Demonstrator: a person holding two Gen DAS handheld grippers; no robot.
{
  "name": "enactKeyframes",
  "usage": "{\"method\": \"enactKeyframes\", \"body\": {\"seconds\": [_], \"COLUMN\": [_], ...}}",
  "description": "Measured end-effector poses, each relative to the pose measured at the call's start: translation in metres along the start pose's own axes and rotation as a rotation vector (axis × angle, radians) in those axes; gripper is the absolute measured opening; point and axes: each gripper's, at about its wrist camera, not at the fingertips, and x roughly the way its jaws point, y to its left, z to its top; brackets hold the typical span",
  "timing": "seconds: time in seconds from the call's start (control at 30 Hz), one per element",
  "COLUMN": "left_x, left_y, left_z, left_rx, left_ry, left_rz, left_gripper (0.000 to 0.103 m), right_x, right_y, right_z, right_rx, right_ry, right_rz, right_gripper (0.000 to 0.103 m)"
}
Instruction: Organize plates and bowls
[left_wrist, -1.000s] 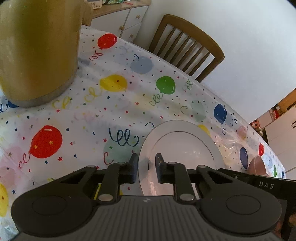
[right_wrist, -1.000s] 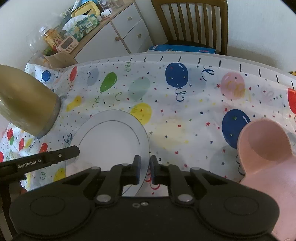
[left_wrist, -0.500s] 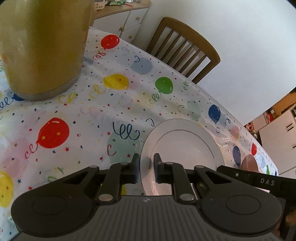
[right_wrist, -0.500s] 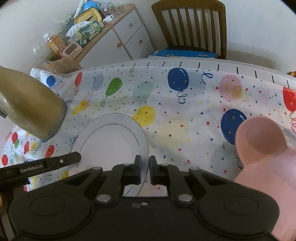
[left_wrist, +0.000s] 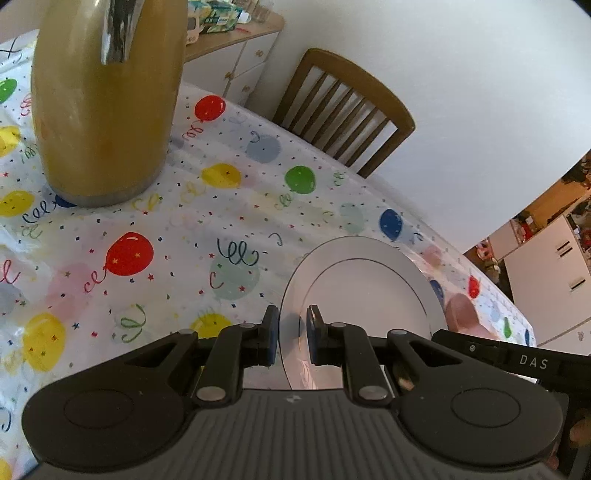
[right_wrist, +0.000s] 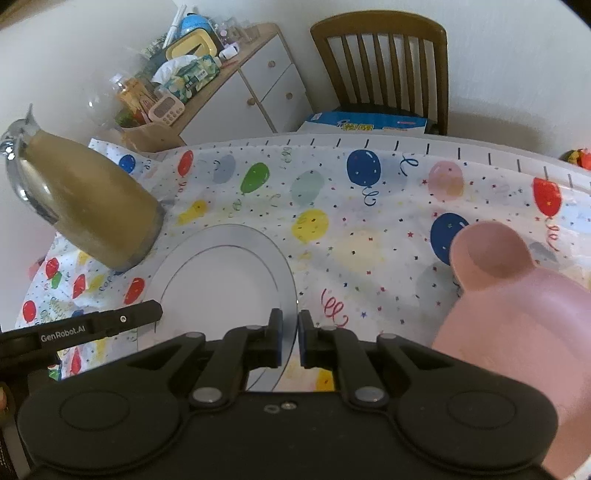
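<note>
**Two black handheld grippers, seen from their own wrist cameras**

The left gripper (left_wrist: 290, 330) fills the bottom of the left wrist view: a matte black body with a ribbed grey panel at centre, two round raised discs at lower left and lower right, and angled link arms joined by silver pivot screws. Its two short fingers carry blue pads. The right gripper (right_wrist: 289, 334) looks the same in the right wrist view, though its central panel is smooth black with two small round fittings. A black bar lettered "DAS" crosses the lower right of the left view; another, lettered "GenRobot.AI", crosses the left edge of the right view.
</note>
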Motion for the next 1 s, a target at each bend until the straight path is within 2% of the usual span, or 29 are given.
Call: {"method": "enactKeyframes", "body": {"seconds": [0.47,1.0], "left_x": [-0.062,-0.132], "left_y": [-0.013,0.001], "left_z": [-0.016,-0.083], "left_rx": [0.030,0.081], "left_ry": [-0.020,0.031], "left_rz": [-0.034,-0.067], "left_gripper": [0.015,0.015], "right_x": [-0.060,-0.112], "right_y": [0.028,0.059], "right_z": [-0.023,-0.105], "right_rx": [0.000,0.046], "right_ry": [-0.054,-0.062], "right_rz": [-0.009,-0.026], "right_gripper": [0.007,0.007]}}
